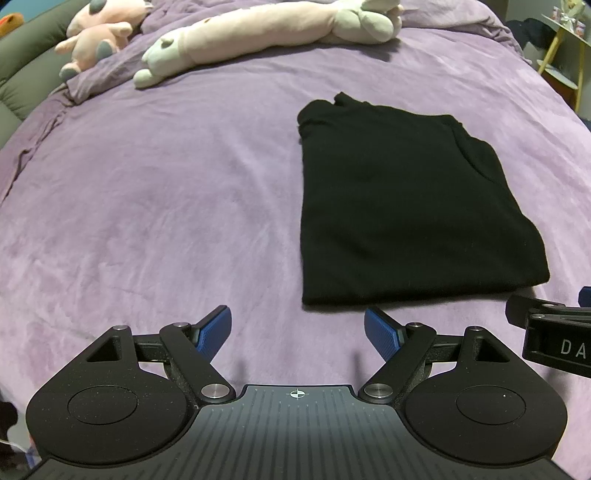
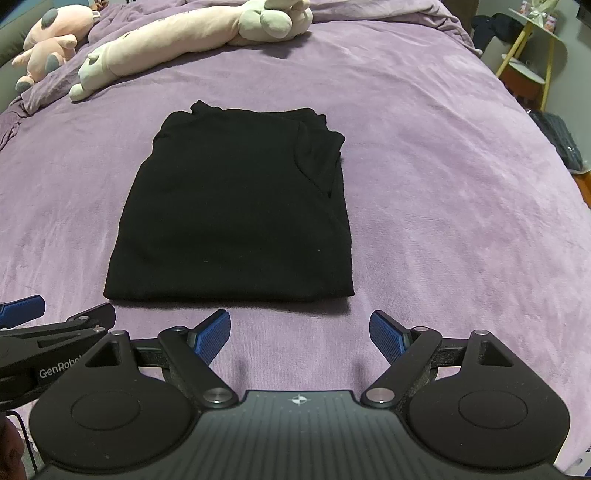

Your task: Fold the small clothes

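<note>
A black garment [image 1: 399, 206] lies folded into a flat rectangle on the purple bed cover [image 1: 147, 203]; it also shows in the right wrist view [image 2: 236, 214]. My left gripper [image 1: 297, 332] is open and empty, just short of the garment's near left corner. My right gripper [image 2: 300, 334] is open and empty, just short of the garment's near right edge. The right gripper's side shows at the right edge of the left wrist view [image 1: 554, 332], and the left gripper's side at the left edge of the right wrist view [image 2: 48, 339].
A long pink and white plush toy [image 1: 258, 33] and a pink plush animal [image 1: 99, 33] lie at the far side of the bed. A yellow-legged side table [image 2: 528, 62] stands beyond the bed's right edge. Dark items [image 2: 557, 140] lie on the floor there.
</note>
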Action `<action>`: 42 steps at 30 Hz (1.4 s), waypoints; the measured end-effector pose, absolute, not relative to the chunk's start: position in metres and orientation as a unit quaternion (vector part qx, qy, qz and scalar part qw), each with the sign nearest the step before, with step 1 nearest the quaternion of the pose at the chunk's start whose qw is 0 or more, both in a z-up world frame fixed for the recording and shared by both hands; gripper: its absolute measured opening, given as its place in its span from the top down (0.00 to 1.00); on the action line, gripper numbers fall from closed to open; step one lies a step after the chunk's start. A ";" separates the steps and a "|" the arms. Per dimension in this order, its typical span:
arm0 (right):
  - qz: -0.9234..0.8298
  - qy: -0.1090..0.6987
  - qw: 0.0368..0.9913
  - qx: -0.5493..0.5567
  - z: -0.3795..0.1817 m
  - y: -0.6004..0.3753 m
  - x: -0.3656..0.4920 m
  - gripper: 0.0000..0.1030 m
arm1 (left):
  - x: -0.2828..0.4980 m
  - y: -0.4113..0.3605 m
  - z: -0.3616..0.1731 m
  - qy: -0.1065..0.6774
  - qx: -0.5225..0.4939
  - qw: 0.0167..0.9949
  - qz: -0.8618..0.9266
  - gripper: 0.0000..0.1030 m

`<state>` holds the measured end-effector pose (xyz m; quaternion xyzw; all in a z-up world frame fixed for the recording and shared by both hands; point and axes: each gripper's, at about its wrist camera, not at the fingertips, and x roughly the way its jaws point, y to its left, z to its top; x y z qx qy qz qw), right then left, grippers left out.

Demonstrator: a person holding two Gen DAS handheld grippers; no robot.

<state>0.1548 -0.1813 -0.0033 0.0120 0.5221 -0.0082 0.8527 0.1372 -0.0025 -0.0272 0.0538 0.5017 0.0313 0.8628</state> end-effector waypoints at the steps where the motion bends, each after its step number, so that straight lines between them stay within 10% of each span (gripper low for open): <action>1: -0.008 0.522 0.853 0.012 -0.003 -0.181 0.155 0.20 | 0.137 -0.002 -0.027 0.501 0.053 0.863 0.031 0.18; 42: -0.014 0.509 0.860 0.014 0.000 -0.184 0.151 0.20 | 0.136 -0.007 -0.025 0.490 0.057 0.870 0.019 0.18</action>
